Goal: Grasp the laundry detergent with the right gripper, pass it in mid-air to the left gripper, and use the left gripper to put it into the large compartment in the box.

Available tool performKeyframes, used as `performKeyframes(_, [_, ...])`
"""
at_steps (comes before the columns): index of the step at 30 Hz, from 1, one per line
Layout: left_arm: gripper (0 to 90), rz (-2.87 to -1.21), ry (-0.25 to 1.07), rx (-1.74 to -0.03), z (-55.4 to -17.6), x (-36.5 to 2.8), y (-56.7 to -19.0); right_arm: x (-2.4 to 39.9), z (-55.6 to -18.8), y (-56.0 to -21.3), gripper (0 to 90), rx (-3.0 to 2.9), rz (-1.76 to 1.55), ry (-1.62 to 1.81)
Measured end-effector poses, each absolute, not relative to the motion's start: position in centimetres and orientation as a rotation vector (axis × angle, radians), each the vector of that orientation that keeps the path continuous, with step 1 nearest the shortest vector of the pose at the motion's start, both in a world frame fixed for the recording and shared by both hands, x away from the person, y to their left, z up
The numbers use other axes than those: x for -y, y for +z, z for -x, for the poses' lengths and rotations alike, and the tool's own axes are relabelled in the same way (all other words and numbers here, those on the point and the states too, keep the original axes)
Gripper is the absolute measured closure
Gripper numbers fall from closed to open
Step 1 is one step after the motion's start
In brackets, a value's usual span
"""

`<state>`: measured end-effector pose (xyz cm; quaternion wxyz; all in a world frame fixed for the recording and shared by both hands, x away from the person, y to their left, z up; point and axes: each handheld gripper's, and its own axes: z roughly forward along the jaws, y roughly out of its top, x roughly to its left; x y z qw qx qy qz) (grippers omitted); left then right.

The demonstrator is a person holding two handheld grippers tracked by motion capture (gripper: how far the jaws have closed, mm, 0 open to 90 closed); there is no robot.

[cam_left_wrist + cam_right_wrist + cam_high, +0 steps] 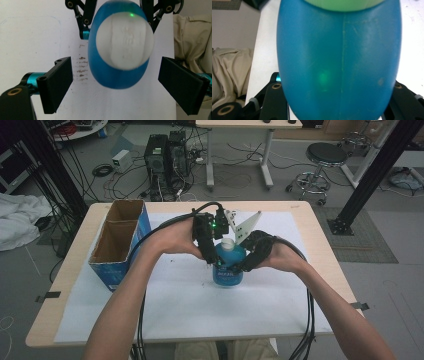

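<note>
Blue bottle point(228, 265) with white cap point(124, 41) (smooth, egg-shaped), upright mid-table, right gripper point(245, 262) clamping its body, left gripper point(212, 251) spread wide above the cap, cardboard box point(120, 240) by left edge, near edge bare.

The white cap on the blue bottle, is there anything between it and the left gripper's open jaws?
Nothing visible. In the left gripper view the white cap of the blue bottle sits between the left gripper's spread jaws, with only white table cover behind.
</note>
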<state>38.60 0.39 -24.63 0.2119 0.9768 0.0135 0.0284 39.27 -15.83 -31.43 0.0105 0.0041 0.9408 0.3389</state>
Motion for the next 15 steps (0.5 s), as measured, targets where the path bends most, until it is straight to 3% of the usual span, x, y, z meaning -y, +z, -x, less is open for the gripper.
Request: performKeyframes(15, [17.3,-2.707,0.083,-0.046,-38.68,0.35,-25.43,15.68,-39.49,-31.52,46.9,-2.938,-0.011,1.069])
